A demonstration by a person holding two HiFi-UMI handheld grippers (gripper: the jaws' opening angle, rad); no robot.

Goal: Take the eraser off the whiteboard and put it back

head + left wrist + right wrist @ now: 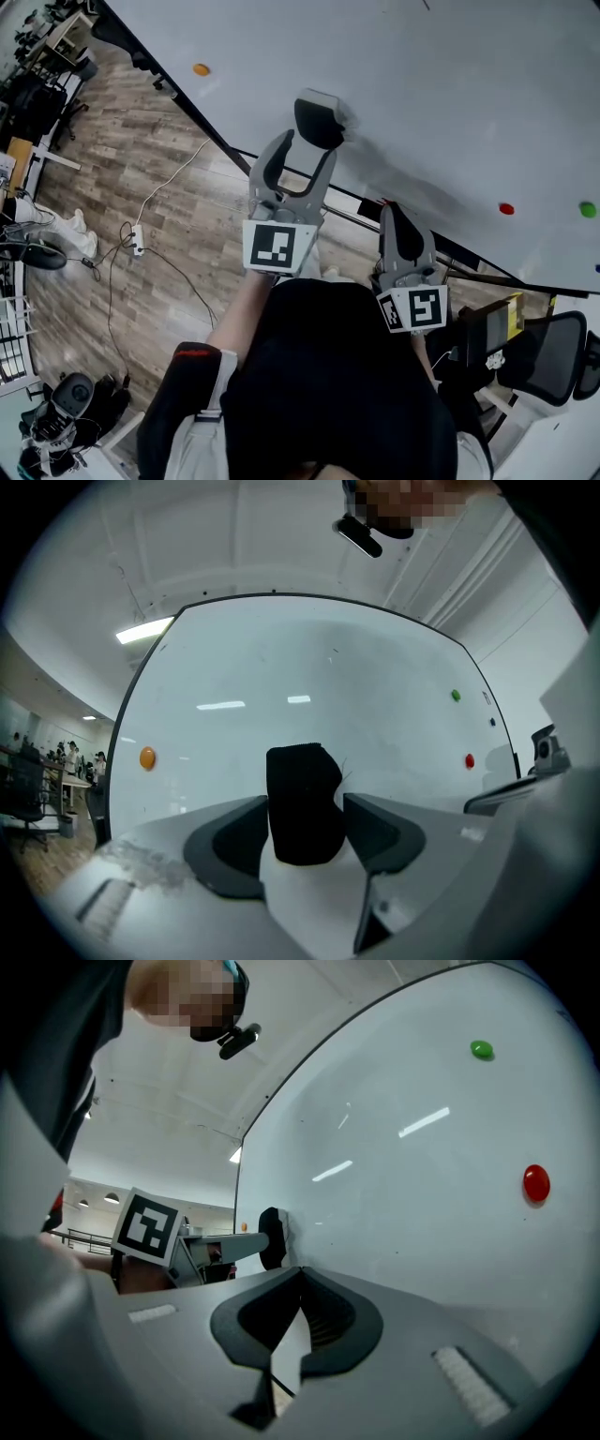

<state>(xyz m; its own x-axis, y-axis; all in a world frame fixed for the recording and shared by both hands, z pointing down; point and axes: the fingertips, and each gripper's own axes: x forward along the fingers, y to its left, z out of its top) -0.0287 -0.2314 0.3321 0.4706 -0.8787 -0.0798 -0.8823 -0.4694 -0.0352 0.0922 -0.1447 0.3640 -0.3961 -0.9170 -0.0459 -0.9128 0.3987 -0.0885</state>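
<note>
A black eraser (319, 120) with a pale back sticks to the whiteboard (450, 84). My left gripper (307, 150) points at it with its jaws spread wide. In the left gripper view the eraser (303, 803) stands between the two dark pads (234, 841). A sliver of board shows beside the right pad, so the pads do not press on it. My right gripper (397, 214) hangs lower right, near the board's bottom edge, shut with nothing in it. The right gripper view shows its jaws (300, 1279) meeting, and the eraser (272, 1237) beyond them at the left gripper's tips.
Magnets dot the board: orange (201, 69), red (506, 208), green (587, 209). Below lies a wood floor with a power strip (137, 242) and trailing cables. An office chair (553, 356) stands at the right, and desks and chairs fill the far left.
</note>
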